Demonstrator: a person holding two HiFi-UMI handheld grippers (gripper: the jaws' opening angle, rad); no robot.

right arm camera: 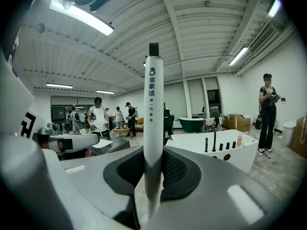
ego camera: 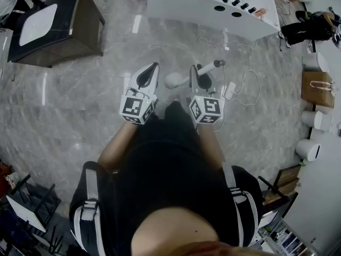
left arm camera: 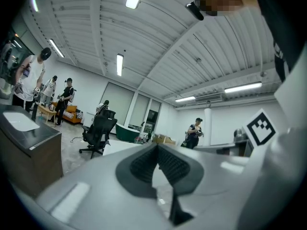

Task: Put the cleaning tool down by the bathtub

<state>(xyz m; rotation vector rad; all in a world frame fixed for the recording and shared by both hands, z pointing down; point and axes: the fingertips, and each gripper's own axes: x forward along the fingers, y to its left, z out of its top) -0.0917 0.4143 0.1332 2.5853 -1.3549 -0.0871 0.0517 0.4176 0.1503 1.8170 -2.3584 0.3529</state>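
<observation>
The cleaning tool [ego camera: 209,66] is a white stick handle with a round white head at its left end. My right gripper [ego camera: 197,74] is shut on the handle, which crosses between its pads. In the right gripper view the handle [right arm camera: 153,104] stands upright between the jaws, with dark print on it and a black tip. The white bathtub [ego camera: 176,7] lies ahead on the floor, with black taps on its rim; it also shows at the right as the bathtub [right arm camera: 240,150]. My left gripper [ego camera: 155,66] hangs beside the right one, shut and empty [left arm camera: 156,150].
A dark cabinet [ego camera: 85,20] with a white basin stands at the far left. A white cable [ego camera: 242,89] trails over the marble floor near the tub. A paper bag [ego camera: 317,87] and white bins line the right wall. A black office chair [left arm camera: 98,128] and several people stand further off.
</observation>
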